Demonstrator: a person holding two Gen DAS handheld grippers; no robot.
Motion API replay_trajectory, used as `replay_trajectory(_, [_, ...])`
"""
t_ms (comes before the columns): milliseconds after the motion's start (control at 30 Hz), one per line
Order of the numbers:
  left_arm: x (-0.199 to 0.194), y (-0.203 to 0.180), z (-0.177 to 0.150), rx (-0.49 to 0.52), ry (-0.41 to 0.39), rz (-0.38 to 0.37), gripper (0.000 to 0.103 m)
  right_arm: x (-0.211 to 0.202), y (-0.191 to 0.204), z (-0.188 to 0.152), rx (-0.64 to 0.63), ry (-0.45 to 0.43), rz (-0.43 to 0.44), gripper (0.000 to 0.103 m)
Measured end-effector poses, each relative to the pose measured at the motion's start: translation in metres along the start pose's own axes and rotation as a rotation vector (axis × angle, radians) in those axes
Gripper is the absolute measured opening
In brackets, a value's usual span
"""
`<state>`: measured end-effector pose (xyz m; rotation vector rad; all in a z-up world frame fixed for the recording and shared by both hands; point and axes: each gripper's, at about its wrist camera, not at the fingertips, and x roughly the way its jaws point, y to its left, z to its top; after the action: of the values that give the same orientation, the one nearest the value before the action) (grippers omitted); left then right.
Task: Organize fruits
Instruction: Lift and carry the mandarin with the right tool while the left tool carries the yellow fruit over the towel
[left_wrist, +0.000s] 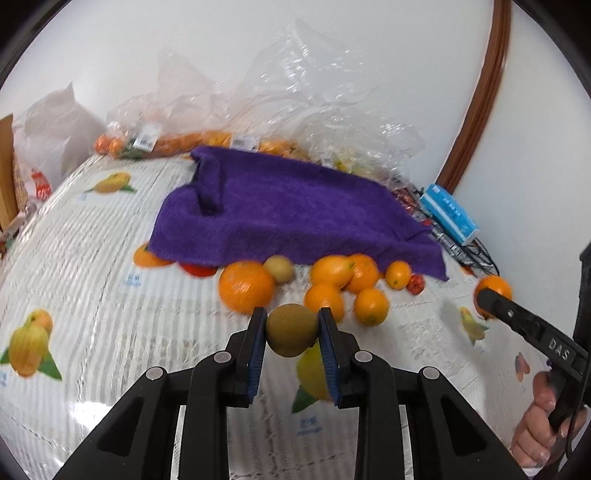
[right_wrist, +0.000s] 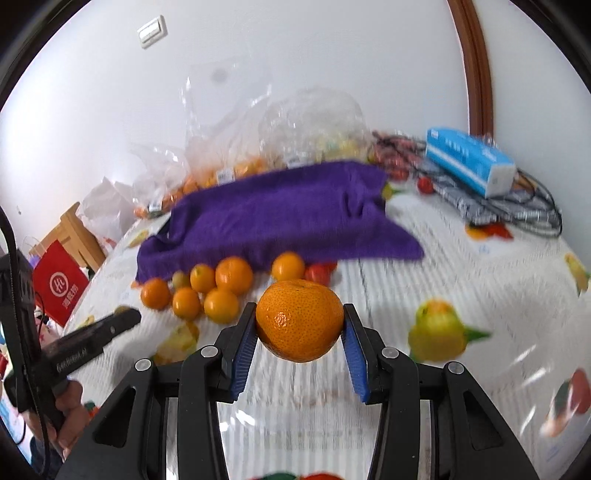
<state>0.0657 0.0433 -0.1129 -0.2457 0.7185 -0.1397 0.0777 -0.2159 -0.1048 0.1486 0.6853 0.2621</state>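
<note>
A: What does the left gripper (left_wrist: 291, 330) have?
B: A brownish-green kiwi (left_wrist: 290, 329), pinched between its blue pads, jaws nearly closed on it above the fruit-print tablecloth (left_wrist: 74, 266).
A: And the right gripper (right_wrist: 300, 326)?
B: Its jaws stand partly open and are clamped on an orange mandarin (right_wrist: 300, 320).
A: Where's the rest of the fruit?
B: Ahead of both claws, a loose cluster of oranges (left_wrist: 334, 286) lies along the near edge of the purple towel (left_wrist: 288, 206). Beyond the towel sit clear plastic bags (left_wrist: 295, 107).
</note>
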Motion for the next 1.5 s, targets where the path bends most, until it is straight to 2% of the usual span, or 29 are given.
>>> replay_trajectory(267, [-0.01, -0.017, 0.053, 0.071, -0.077, 0.067, 0.027, 0.002, 0.016, 0.049, -0.039, -0.083, -0.004, 0.044])
replay_trajectory(433, [0.002, -0.018, 0.073, 0.076, -0.114, 0.107, 0.027, 0.01, 0.022, 0.076, -0.052, -0.126, -0.001, 0.044])
replay_trajectory(667, [0.029, -0.006, 0.101, 0.003, -0.125, 0.122, 0.027, 0.031, 0.024, 0.111, -0.041, -0.143, 0.008, 0.044])
replay_trajectory(900, [0.058, -0.001, 0.12, -0.021, -0.157, 0.156, 0.027, 0.05, 0.021, 0.143, -0.036, -0.167, 0.012, 0.044])
replay_trajectory(1033, [0.074, 0.004, 0.117, -0.038, -0.142, 0.147, 0.027, 0.067, 0.018, 0.146, -0.019, -0.163, 0.024, 0.044])
replay_trajectory(1200, [0.089, 0.005, 0.107, -0.001, -0.142, 0.195, 0.027, 0.101, 0.007, 0.132, 0.004, -0.092, 0.04, 0.044])
replay_trajectory(1400, [0.1, 0.01, 0.102, 0.001, -0.115, 0.191, 0.027, 0.119, -0.007, 0.12, 0.006, -0.045, -0.026, 0.044])
replay_trajectory(1500, [0.105, 0.012, 0.102, -0.01, -0.097, 0.172, 0.027, 0.126, -0.015, 0.118, 0.03, -0.029, -0.02, 0.044])
